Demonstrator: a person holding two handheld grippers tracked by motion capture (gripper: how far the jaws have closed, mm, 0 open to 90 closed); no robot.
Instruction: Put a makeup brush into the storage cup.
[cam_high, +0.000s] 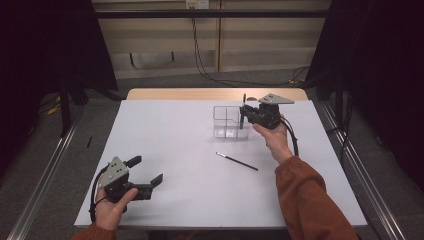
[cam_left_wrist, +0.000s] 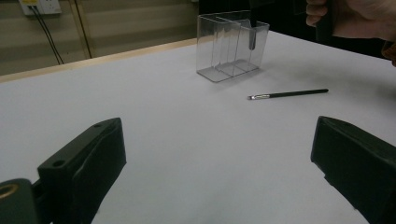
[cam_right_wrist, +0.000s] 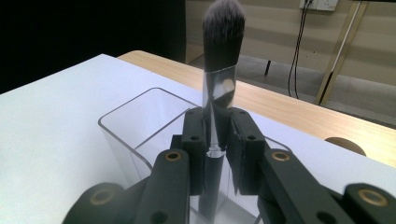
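Now my right gripper (cam_right_wrist: 215, 140) clamps a makeup brush (cam_right_wrist: 219, 70) upright, bristles up, its handle already inside the clear organizer (cam_high: 226, 121). I should lower it straight, keeping it off the divider, and let go only once it rests. My left gripper (cam_high: 149, 173) waits wide open; a thin brush (cam_high: 237, 161) lies on the table (cam_high: 175, 200).

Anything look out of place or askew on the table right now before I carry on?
Only one thing stands out: a thin black brush with a silver ferrule lies loose and slanted on the white table, apart from the clear plastic divided organiser. The organiser stands upright. The right gripper holds the thick soft-bristled makeup brush upright over it.
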